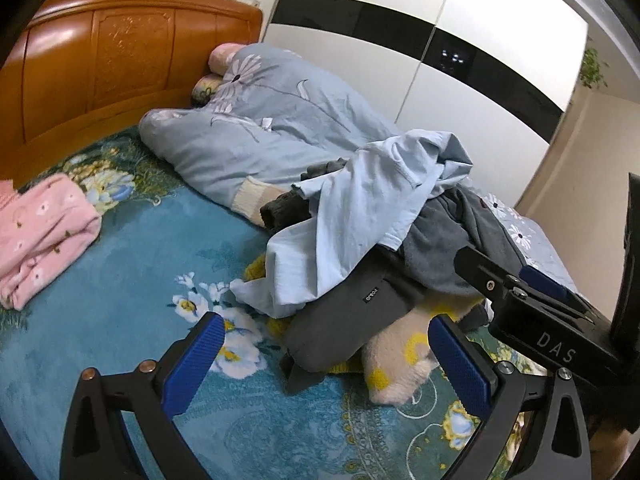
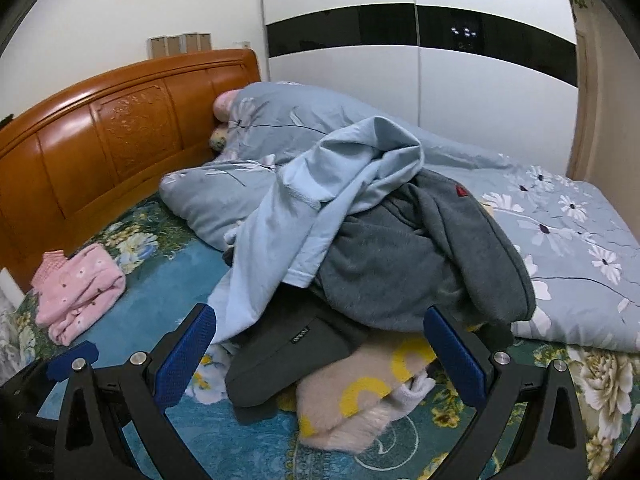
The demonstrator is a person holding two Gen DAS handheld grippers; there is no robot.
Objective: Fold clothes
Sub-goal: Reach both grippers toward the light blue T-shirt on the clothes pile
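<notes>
A heap of unfolded clothes lies on the bed: a light blue shirt (image 1: 356, 200) (image 2: 320, 208) on top, a grey fleece garment (image 1: 448, 248) (image 2: 400, 260), dark grey trousers (image 1: 340, 320) (image 2: 288, 356) and a cream fuzzy garment with yellow rings (image 1: 400, 356) (image 2: 360, 396) at the bottom. My left gripper (image 1: 324, 352) is open, just before the heap's near edge. My right gripper (image 2: 320, 344) is open, in front of the trousers; its body shows in the left wrist view (image 1: 540, 308). Neither holds anything.
A folded pink flowered garment (image 1: 40, 232) (image 2: 76, 292) lies at the left near the wooden headboard (image 1: 100, 64) (image 2: 100, 136). A light blue flowered duvet (image 1: 260, 120) (image 2: 560, 232) is bunched behind the heap. The bed has a teal floral cover (image 1: 160, 272). A white wardrobe (image 2: 400, 60) stands behind.
</notes>
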